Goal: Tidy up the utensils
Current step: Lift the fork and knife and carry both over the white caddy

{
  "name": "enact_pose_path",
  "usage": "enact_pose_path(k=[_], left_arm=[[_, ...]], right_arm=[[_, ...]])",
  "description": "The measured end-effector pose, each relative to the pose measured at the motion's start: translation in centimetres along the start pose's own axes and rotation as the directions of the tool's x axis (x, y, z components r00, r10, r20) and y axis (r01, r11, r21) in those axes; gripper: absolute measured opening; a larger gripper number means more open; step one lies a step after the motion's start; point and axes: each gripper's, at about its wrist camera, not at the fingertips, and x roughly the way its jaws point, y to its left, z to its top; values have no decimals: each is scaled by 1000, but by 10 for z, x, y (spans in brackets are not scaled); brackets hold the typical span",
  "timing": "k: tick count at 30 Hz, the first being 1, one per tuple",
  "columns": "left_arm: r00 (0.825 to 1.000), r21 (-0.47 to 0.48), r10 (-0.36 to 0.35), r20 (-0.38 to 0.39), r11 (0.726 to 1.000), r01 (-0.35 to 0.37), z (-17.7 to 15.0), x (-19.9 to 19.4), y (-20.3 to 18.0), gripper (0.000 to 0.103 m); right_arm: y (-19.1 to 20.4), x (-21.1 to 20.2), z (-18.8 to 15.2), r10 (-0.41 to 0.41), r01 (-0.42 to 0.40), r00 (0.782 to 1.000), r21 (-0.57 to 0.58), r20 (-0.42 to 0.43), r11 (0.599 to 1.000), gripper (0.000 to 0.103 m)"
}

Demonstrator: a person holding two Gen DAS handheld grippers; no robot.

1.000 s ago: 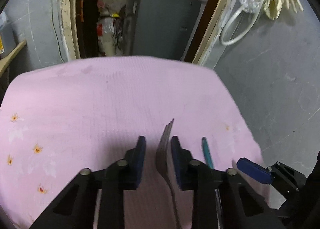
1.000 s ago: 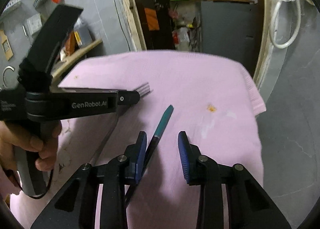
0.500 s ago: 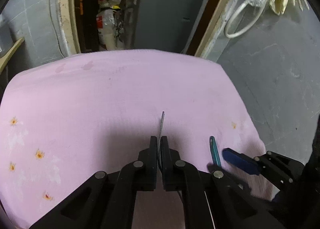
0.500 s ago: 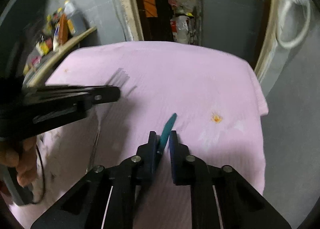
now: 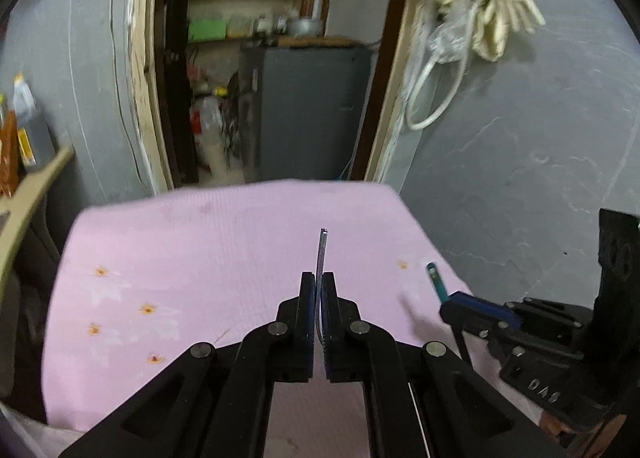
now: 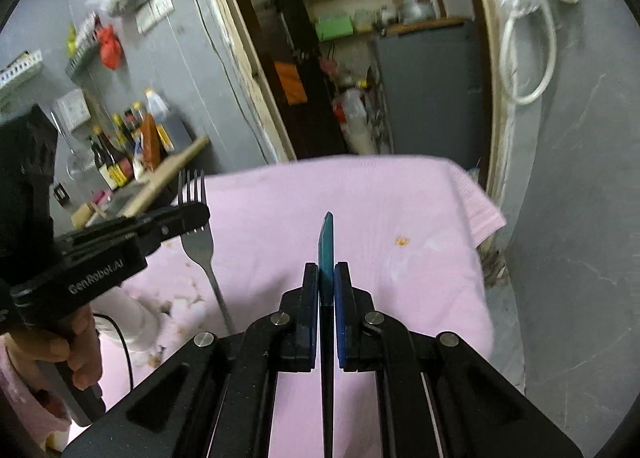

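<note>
Above the pink cloth (image 5: 208,242), the left gripper (image 5: 319,298) is pinching the fork (image 6: 196,234) and the right gripper (image 6: 327,290) the teal utensil (image 6: 326,242); both are best carried level and gripped firmly

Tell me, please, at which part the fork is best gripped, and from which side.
The fork is best held where the left gripper pinches it now: on the flat neck just below the tines, pads on its two broad faces. That part is wide and flat, so it likely twists less than the thin handle. Approach from the handle end.
</note>
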Motion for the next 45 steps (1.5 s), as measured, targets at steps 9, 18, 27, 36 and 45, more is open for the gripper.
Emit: enact_pose_path(k=[9,18,27,36,45], left_arm=[[994,68,-43,105,997,36,-15,-66,-16,3],[983,82,-45,179,996,31,-17,-141,-11,3],[953,20,2,304,1000,-9,-11,-244,46,3],[904,-63,198,379,980,-189,-5,-311,116,3],[848,-119,369,382,929,-350,-12,-326,174,3]], right_arm=[[24,-79,-3,-87,88,986,2,141,996,7],[77,-133,15,-74,84,958,-22,278,996,6],[153,-153,51,86,-55,917,-89,390,995,7],[229,-147,65,233,-154,861,-204,453,967,7],[272,-109,74,307,-211,843,-253,442,944,7]])
